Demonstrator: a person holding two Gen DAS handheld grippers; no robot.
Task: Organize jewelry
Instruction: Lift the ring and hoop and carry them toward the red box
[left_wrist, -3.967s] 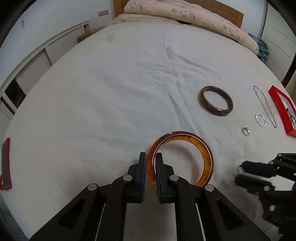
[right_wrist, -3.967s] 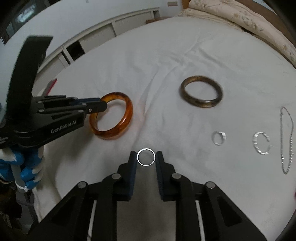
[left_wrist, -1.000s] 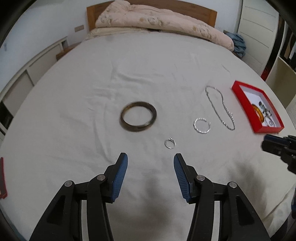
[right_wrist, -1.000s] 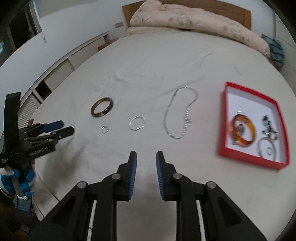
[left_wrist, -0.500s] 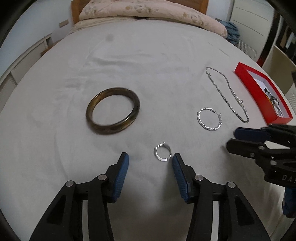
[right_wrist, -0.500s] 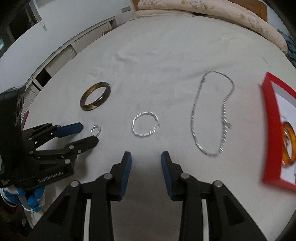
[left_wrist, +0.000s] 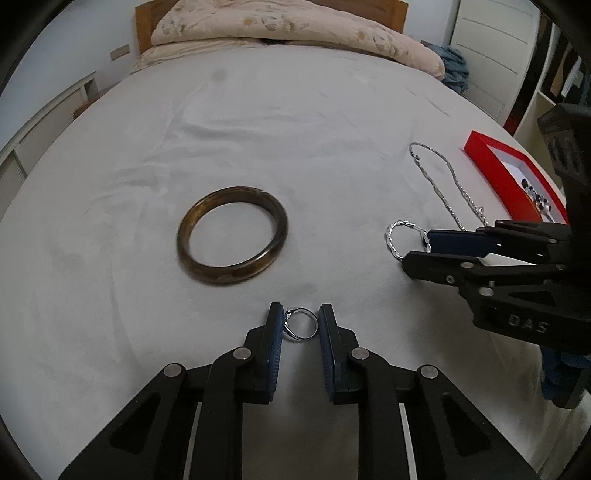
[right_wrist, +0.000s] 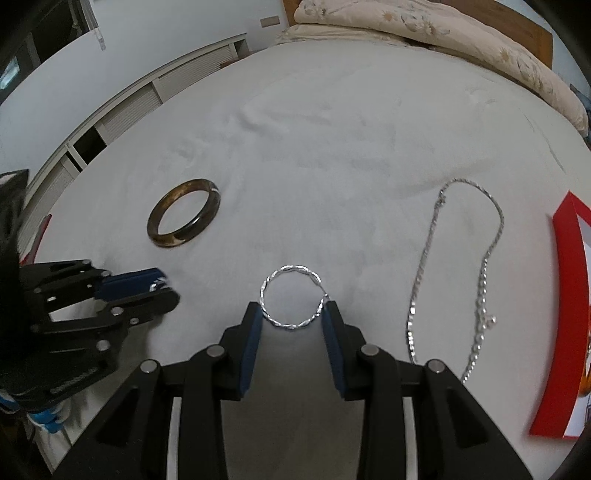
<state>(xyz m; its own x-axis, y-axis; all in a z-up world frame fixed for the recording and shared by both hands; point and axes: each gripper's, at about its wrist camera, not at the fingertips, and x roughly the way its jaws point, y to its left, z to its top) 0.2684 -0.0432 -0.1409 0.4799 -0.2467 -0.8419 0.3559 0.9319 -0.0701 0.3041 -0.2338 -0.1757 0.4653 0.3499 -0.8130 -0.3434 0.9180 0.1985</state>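
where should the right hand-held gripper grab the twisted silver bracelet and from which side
Pinch the twisted silver bracelet across its width, one pad on each outer edge, coming from the near side low along the bed sheet. It lies flat, is thin, and has an open gap at its right, so squeezing gently at the near half looks safest. The right hand-held gripper is open and already straddles it.

bedsheet (left_wrist: 295, 122) open beyond — dark bangle (left_wrist: 232, 239) left | chain necklace (right_wrist: 458, 273), red box (right_wrist: 565, 295) right

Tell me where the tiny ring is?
In the left wrist view the tiny ring lies on the bed between the left tongs, near the brown bangle.
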